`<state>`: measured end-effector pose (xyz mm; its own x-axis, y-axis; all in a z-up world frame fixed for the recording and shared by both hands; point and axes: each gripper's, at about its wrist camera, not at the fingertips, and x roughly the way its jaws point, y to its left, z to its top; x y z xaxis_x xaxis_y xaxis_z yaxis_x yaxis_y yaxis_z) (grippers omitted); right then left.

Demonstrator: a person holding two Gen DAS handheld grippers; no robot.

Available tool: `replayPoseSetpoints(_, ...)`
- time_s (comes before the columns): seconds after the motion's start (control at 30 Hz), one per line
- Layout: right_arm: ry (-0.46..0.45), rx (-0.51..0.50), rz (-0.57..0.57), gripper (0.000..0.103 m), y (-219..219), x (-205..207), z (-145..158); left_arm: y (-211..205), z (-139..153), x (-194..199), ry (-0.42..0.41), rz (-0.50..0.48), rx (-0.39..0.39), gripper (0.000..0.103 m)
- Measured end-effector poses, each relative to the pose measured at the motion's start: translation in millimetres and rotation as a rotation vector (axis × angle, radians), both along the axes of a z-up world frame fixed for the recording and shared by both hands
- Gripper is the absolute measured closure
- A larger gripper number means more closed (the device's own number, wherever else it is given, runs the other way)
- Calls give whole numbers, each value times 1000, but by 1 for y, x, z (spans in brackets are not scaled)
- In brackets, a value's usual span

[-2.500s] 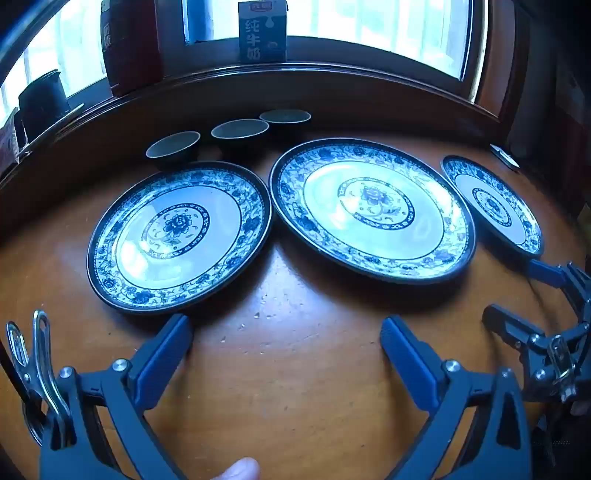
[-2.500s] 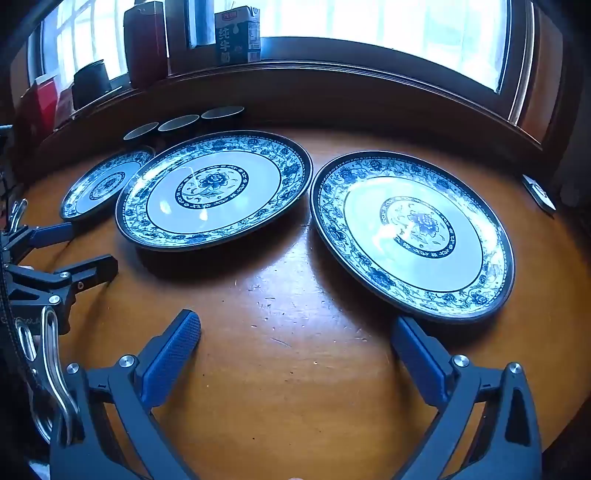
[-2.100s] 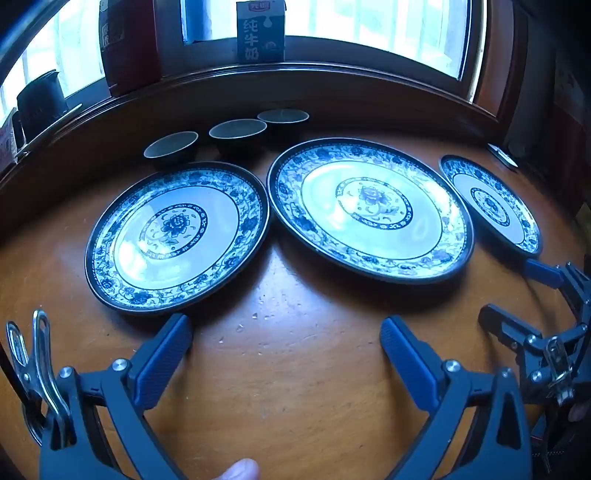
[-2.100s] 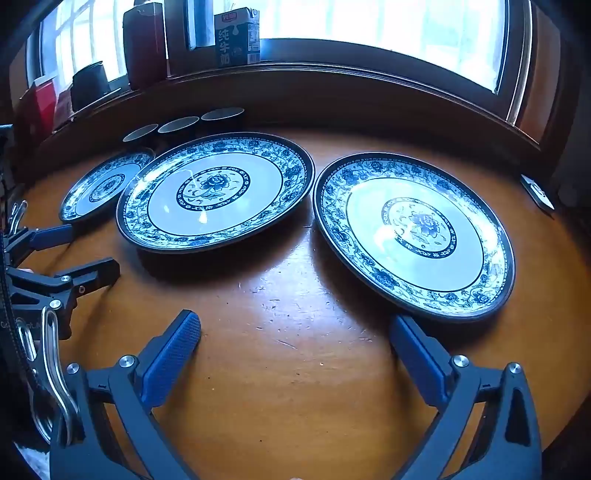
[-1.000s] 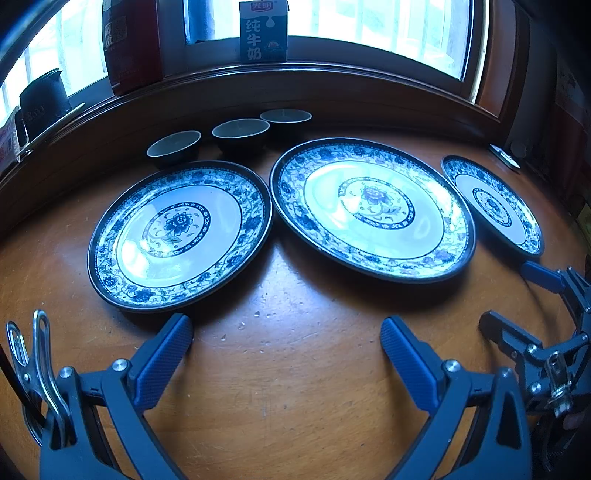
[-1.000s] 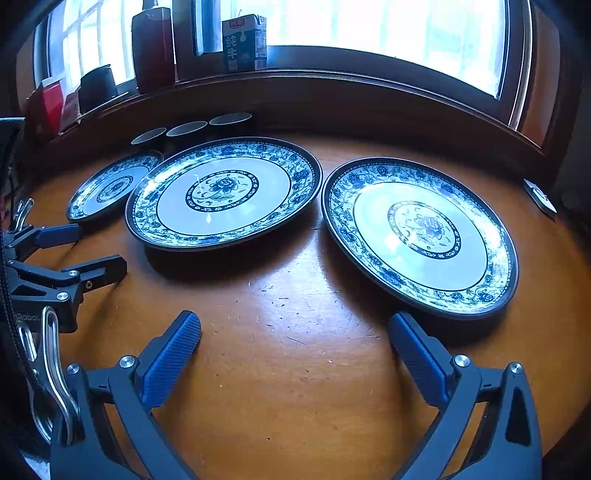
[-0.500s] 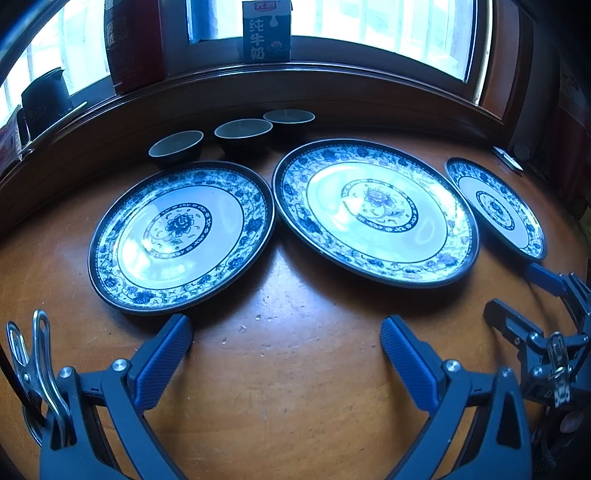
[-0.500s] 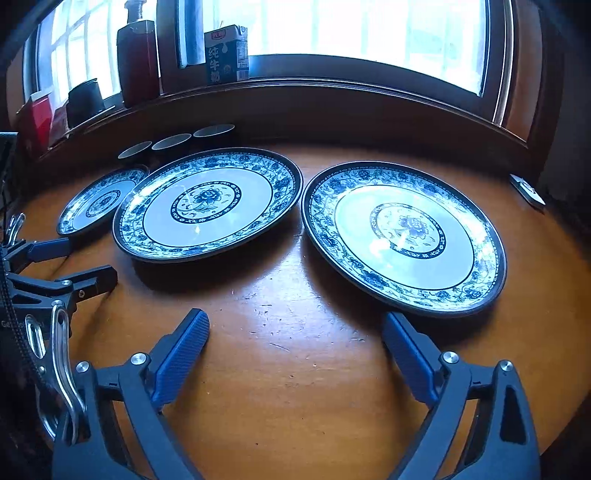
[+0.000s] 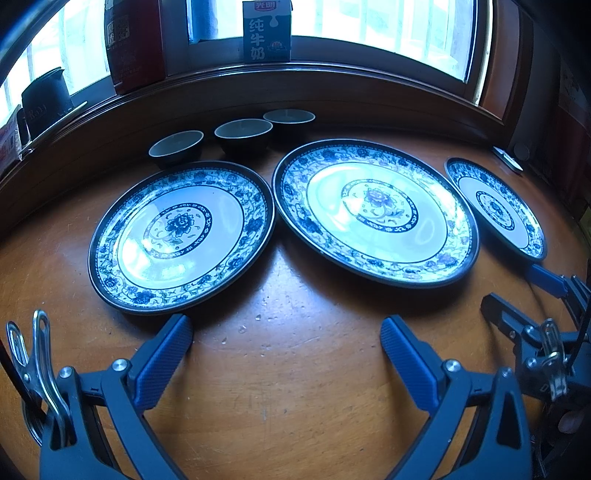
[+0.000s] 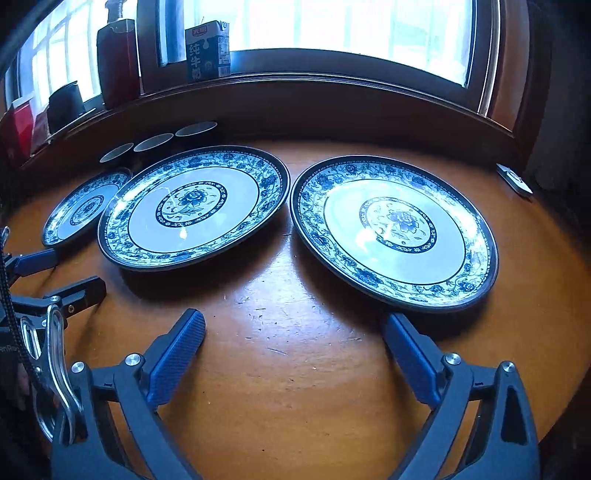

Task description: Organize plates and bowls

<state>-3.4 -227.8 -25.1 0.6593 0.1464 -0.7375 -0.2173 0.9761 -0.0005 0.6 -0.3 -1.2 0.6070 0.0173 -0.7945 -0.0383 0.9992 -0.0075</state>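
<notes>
Both grippers, left gripper (image 9: 286, 345) and right gripper (image 10: 293, 334), were spread wide, empty, low over the wooden table (image 9: 295, 387) below a window sill (image 9: 295, 79) holding a milk carton (image 9: 266, 31). Three blue-and-white plates (image 9: 375, 210) lay flat in a row, three small bowls (image 9: 243, 131) behind them. Compared with earlier, the right gripper's view sat slightly further left; dishes unmoved.

Three plates (image 9: 181, 236) lie side by side on the table (image 9: 295, 387), three bowls (image 9: 242, 129) behind them.
</notes>
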Motion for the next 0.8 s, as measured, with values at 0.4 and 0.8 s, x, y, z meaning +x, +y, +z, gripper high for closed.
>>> replayPoseSetpoints(0.4,-20,13,-16,1,0,2,-3,0,0,0,0,0,0,0)
replayPoseSetpoints(0.8,-10,17,7,0,0,5,-3,0,0,0,0,0,0,0)
